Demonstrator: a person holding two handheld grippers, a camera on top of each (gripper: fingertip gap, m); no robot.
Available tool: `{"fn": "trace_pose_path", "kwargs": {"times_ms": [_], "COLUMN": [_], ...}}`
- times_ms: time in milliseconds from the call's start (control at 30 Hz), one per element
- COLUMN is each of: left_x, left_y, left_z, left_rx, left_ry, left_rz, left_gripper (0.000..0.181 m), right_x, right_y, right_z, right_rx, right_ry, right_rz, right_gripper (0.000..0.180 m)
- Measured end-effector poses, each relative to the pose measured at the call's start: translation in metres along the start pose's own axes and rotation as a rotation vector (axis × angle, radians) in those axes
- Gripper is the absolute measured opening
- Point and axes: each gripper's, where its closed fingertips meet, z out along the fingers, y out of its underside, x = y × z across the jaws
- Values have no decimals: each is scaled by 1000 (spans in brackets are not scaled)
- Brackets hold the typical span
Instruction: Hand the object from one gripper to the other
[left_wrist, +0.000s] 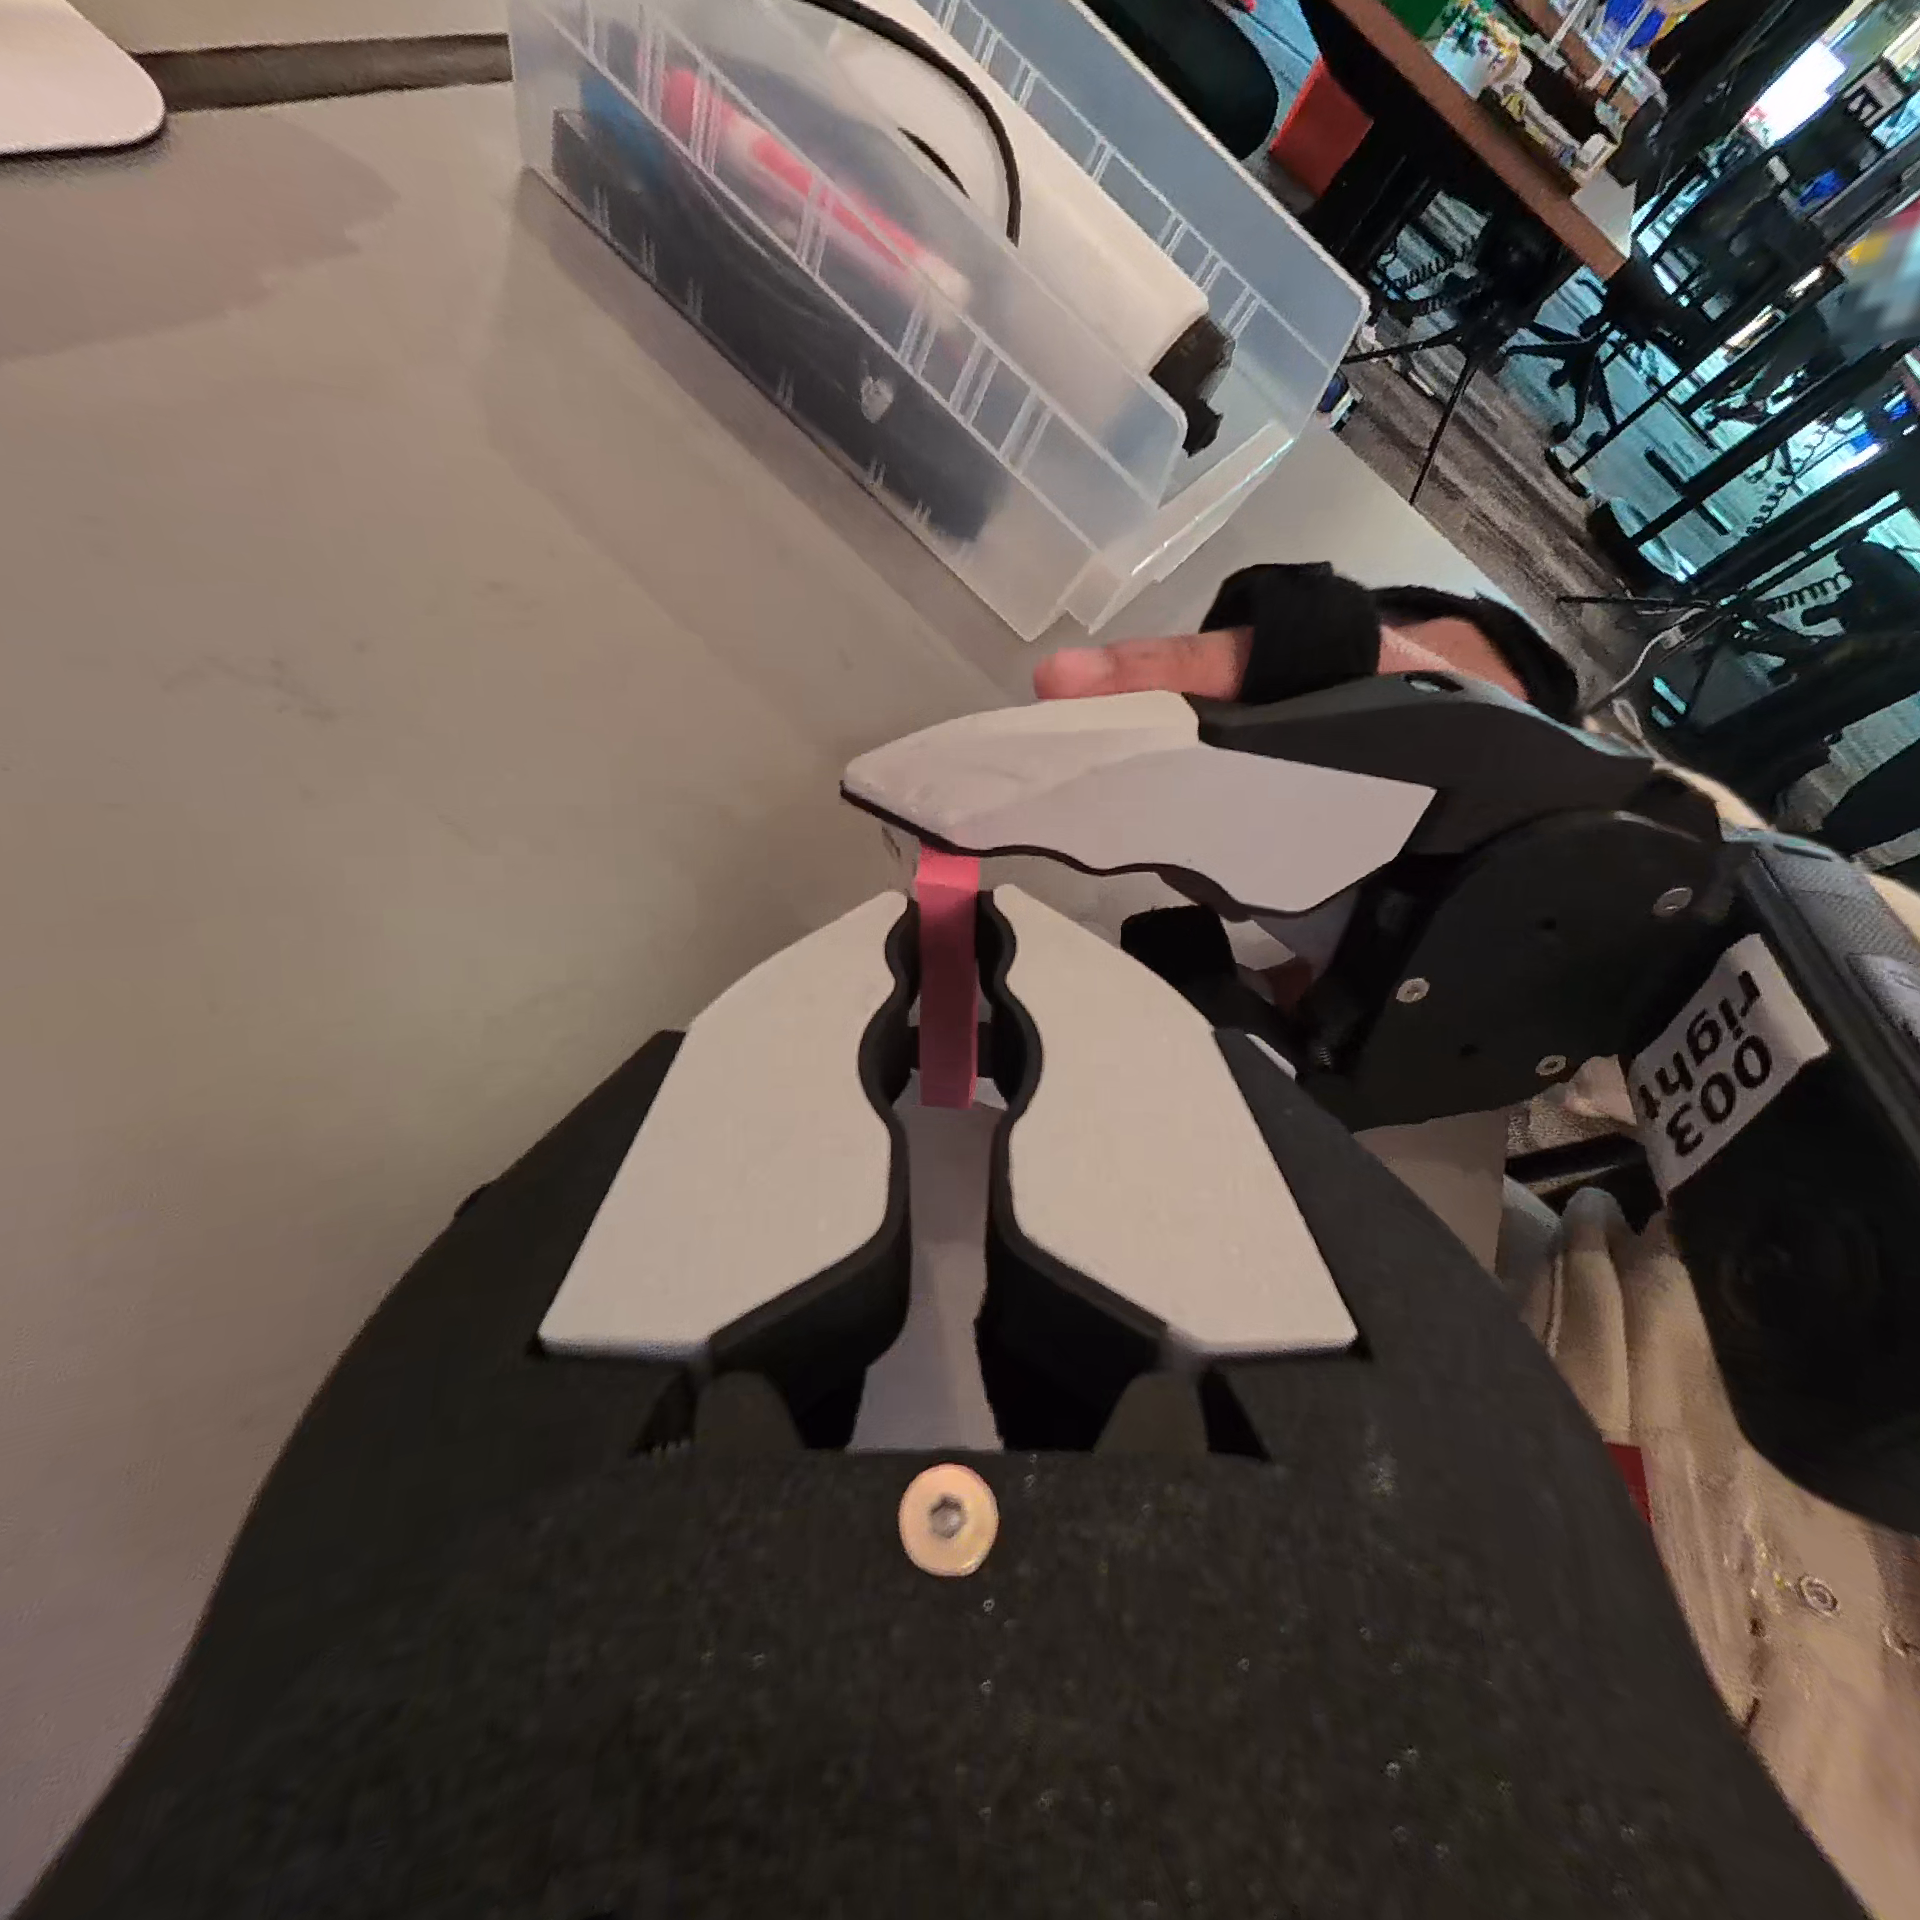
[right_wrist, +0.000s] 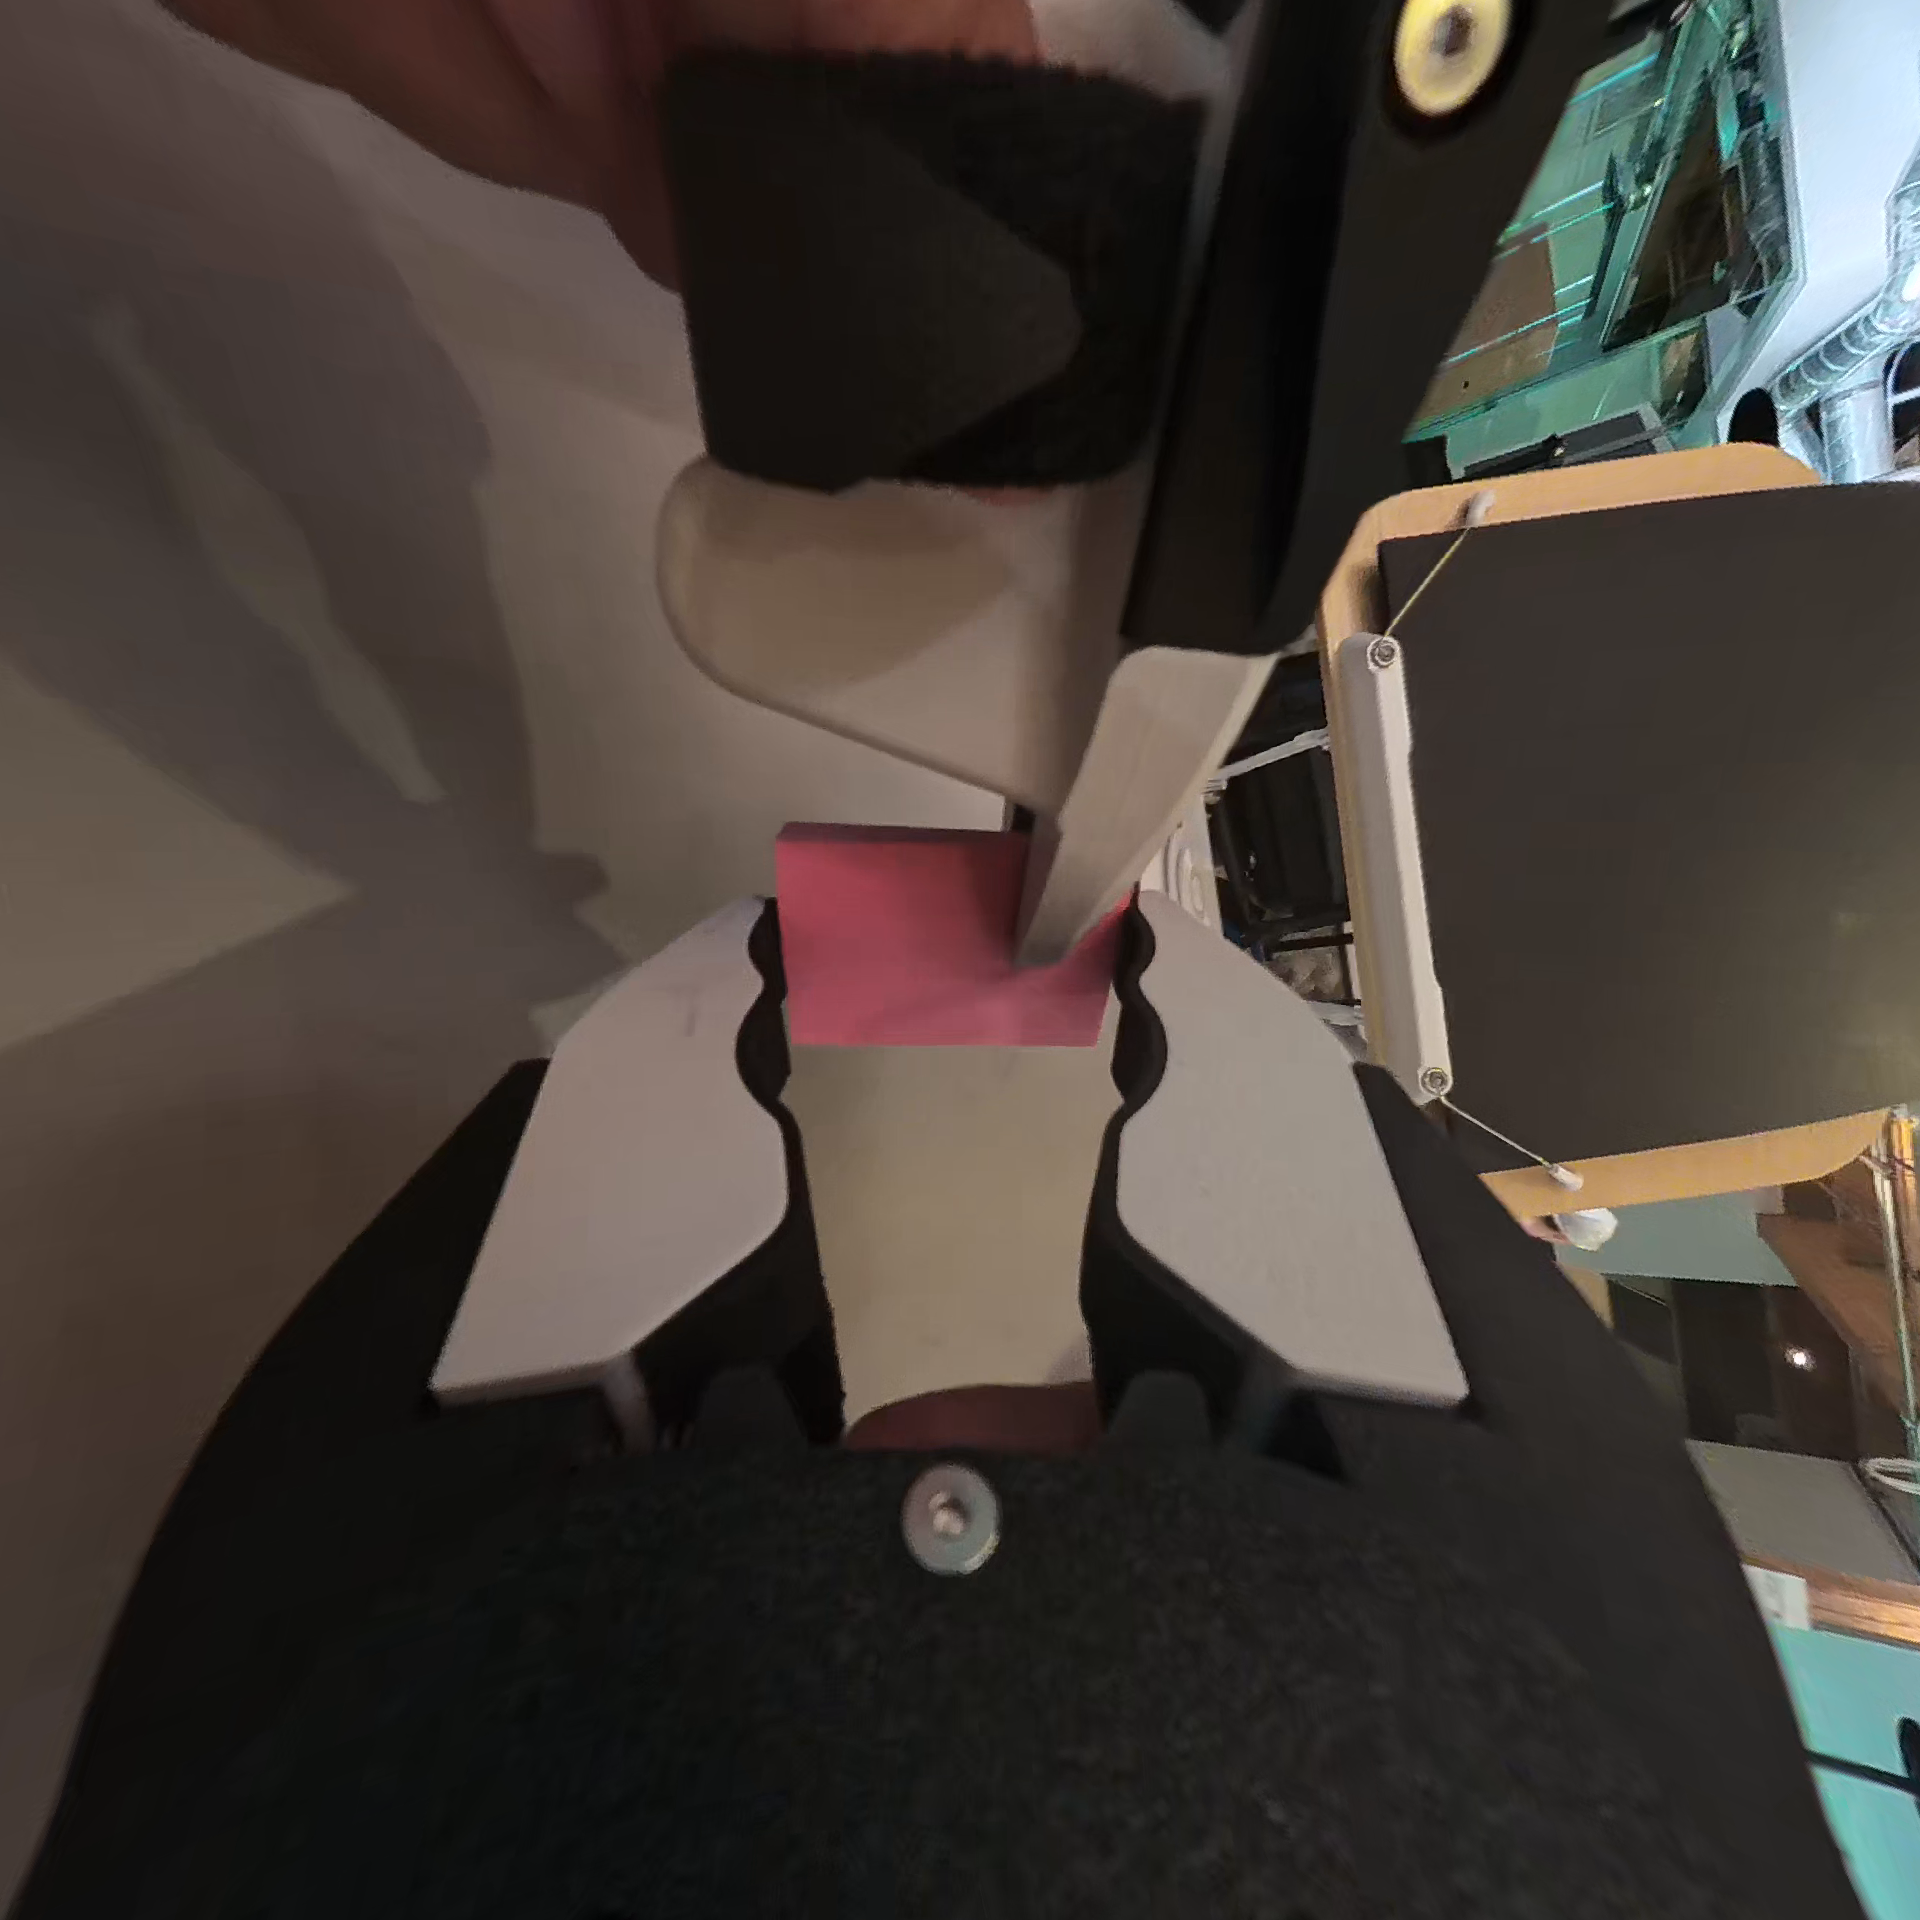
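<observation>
A thin pink block (left_wrist: 948, 997) is held in the air between both grippers above the pale table (left_wrist: 312, 727). My left gripper (left_wrist: 948, 914) is shut on its thin sides, and I see the block edge-on. The right gripper reaches in from the right, its upper finger (left_wrist: 1039, 790) over the block's far end. In the right wrist view the block's broad pink face (right_wrist: 883, 956) spans the gap between the fingertips of my right gripper (right_wrist: 948, 935), touching both. One left finger (right_wrist: 1091, 831) lies across that face; the other is hidden behind the block.
A clear plastic bin (left_wrist: 935, 312) with pens and a black cable stands on the table beyond the grippers. A white object (left_wrist: 62, 94) lies at the far left corner. A person's strapped hand (left_wrist: 1143, 665) holds the right gripper. A dark wood-framed board (right_wrist: 1662, 831) is at right. Less than 4 cm separates the two grippers' tips.
</observation>
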Motion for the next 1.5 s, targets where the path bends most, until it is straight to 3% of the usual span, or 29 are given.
{"fn": "trace_pose_path", "kwargs": {"times_ms": [233, 367, 500, 667, 800, 900, 1100, 1167, 1267, 1367, 1500], "left_x": [2, 1, -2, 0, 4, 6, 15, 15, 12, 7, 8], "left_y": [-7, -15, -22, -21, -23, -20, -30, -33, -37, -36, -30], "left_z": [-4, -10, -16, -16, -16, -12, -7, -9, -19, -23, -23], "left_rx": [48, 83, 108, 104, 126, 129, 215, 236, 271, 235, 195], "left_ry": [46, 15, -59, -57, -67, -126, -264, -320, -403, -425, -300], "left_rz": [-25, -8, 57, 99, 203, 291, 407, 455, 520, 547, 532], "left_gripper": [22, 25, 25, 26, 43, 54, 54, 44, 13, 9, 9], "right_x": [6, 21, 37, 41, 54, 60, 60, 56, 50, 48, 52], "right_y": [9, 32, 42, 18, -2, -7, -25, -34, -46, -45, -26], "right_z": [0, 2, 1, -8, -17, -18, -21, -21, -22, -21, -24], "right_rx": [22, 2, 69, 318, 558, 673, 806, 829, 845, 807, 721], "right_ry": [3, 20, -34, -367, -581, -641, -774, -840, -917, -922, -842], "right_rz": [70, 230, 619, 1243, 1685, 1884, 2161, 2231, 2258, 2193, 1897], "right_gripper": [61, 61, 60, 60, 60, 60, 60, 60, 60, 59, 62]}}
